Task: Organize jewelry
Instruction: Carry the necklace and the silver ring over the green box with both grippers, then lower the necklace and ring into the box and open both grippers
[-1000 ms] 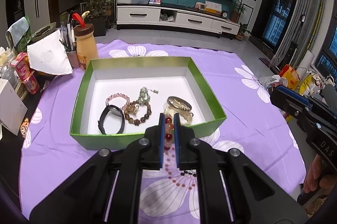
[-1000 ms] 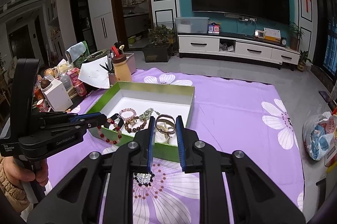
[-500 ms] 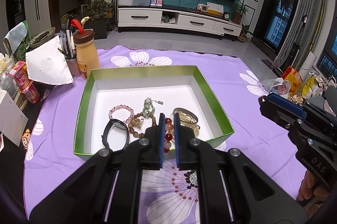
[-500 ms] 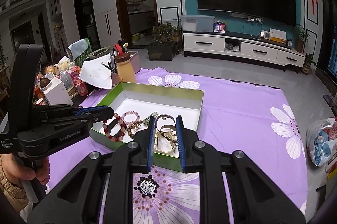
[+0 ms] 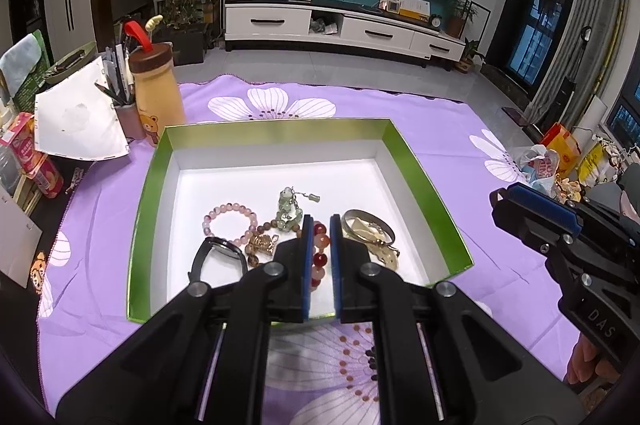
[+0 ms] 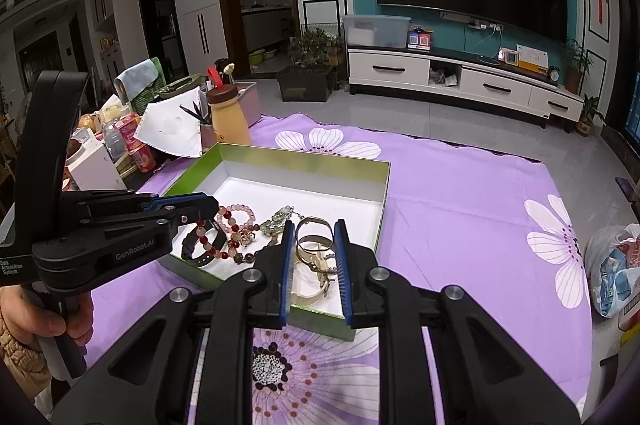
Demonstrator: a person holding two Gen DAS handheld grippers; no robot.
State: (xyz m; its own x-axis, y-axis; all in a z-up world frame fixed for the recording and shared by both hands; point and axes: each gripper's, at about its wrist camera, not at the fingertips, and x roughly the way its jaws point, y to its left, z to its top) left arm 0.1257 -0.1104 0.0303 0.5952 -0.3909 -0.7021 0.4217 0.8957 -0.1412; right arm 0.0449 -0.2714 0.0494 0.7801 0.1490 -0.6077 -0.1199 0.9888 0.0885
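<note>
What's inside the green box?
Inside the green box lie a pink bead bracelet, a black band, a green jade charm, a brown bead bracelet and metal bangles. The gripper arms hide the near part.

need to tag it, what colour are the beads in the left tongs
Red and pale pink beads, clearest in the left wrist view.

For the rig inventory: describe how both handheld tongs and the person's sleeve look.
Both tongs, left and right, are matte black with silver pivot screws and blue ribbed pads. White "GenRobot.AI" lettering marks the left one's side; "DAS" the right's. A quilted tan sleeve shows at the left hand.
</note>
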